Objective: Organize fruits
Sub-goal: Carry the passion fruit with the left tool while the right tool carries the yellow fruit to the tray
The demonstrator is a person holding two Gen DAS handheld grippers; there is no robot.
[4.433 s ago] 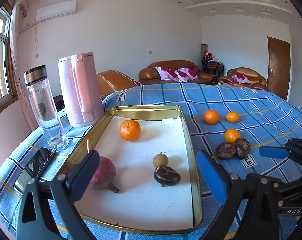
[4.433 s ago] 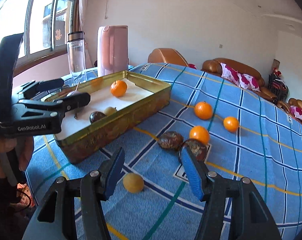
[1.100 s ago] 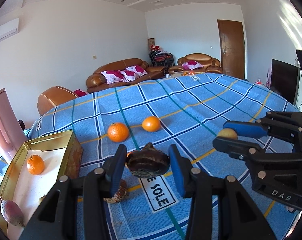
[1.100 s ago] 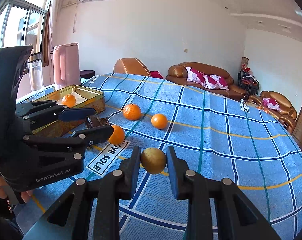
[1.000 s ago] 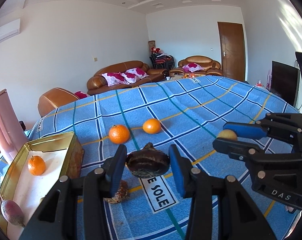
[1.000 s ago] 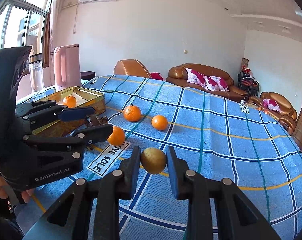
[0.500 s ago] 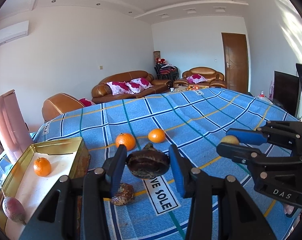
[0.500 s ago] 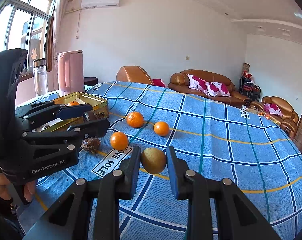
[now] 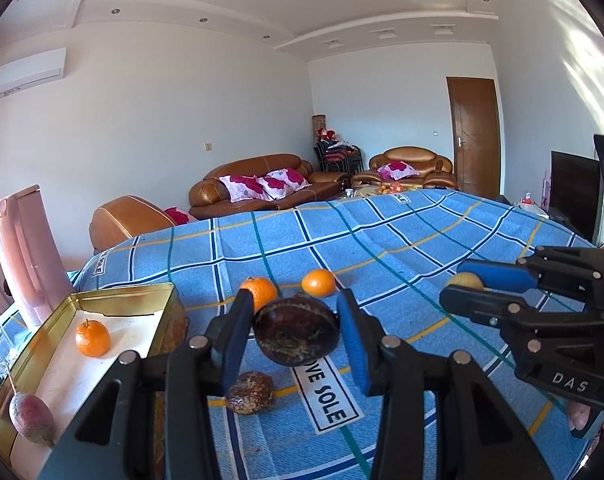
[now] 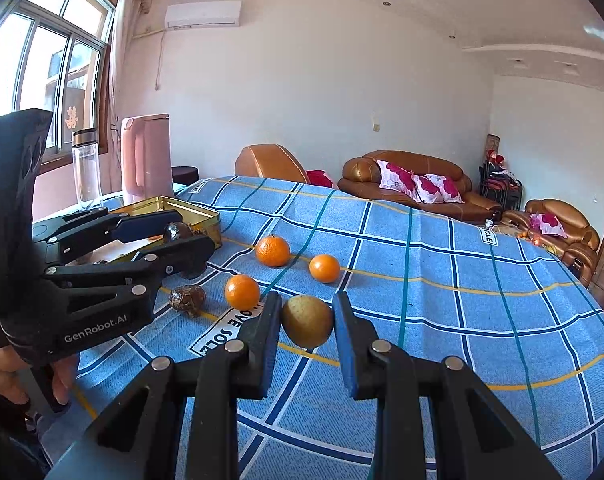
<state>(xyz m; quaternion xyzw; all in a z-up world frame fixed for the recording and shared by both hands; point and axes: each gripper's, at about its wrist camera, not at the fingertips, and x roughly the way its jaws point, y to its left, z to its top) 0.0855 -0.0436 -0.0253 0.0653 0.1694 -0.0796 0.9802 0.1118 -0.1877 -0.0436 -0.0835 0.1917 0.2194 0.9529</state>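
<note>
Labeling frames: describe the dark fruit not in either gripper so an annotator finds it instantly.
Start at the gold tin on the blue checked cloth. Beside its near corner, left of the "LOVE SOLE" label, lies a wrinkled brown fruit. Its neighbours on the cloth are smooth oranges.

My left gripper [image 9: 296,330], black plastic frame, blue finger pads, silver screws, white GenRobot.AI lettering, my right gripper [image 10: 306,322] alike, marked DAS

both tongs [image 9: 296,334] no longer empty; dark fruit [image 9: 296,331] and yellow fruit [image 10: 307,321] now off the cloth
</note>
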